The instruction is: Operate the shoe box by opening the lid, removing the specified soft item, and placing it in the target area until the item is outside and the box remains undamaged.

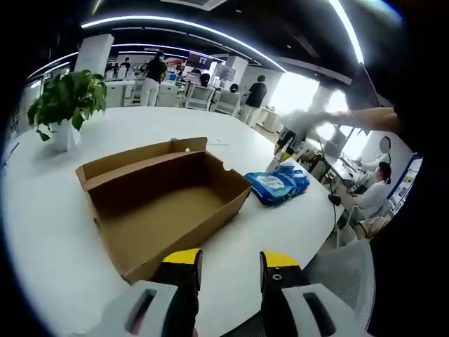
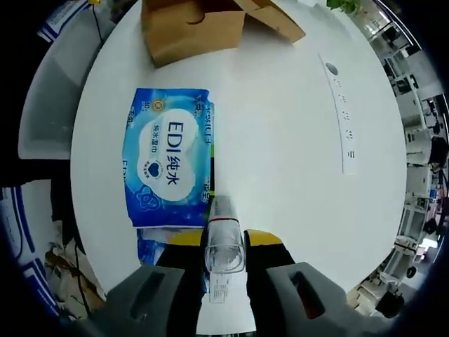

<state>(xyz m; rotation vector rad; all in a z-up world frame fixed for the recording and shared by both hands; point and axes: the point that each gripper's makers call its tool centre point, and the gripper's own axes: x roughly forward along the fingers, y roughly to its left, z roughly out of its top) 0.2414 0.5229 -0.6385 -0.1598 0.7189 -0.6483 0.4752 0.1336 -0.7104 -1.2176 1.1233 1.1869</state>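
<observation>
Two grippers: the left gripper (image 1: 229,270) hangs parted before the open shoe box (image 1: 163,199); the right gripper (image 2: 224,242) pinches a clear tube (image 2: 224,246) just behind the blue wipes pack (image 2: 170,166), which might get nudged tableward.

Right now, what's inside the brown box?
The shoe box is open, and its bare cardboard floor shows with nothing on it. The near wall hides a strip of the floor. The blue wipes pack lies outside on the table.

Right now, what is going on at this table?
A person works two handheld tools at a white table. The brown shoe box lies open and looks empty. A blue wipes pack lies flat on the table beside it. The right tool is shut on a clear-capped white tube over the pack's edge. The left tool is open, holding nothing.
</observation>
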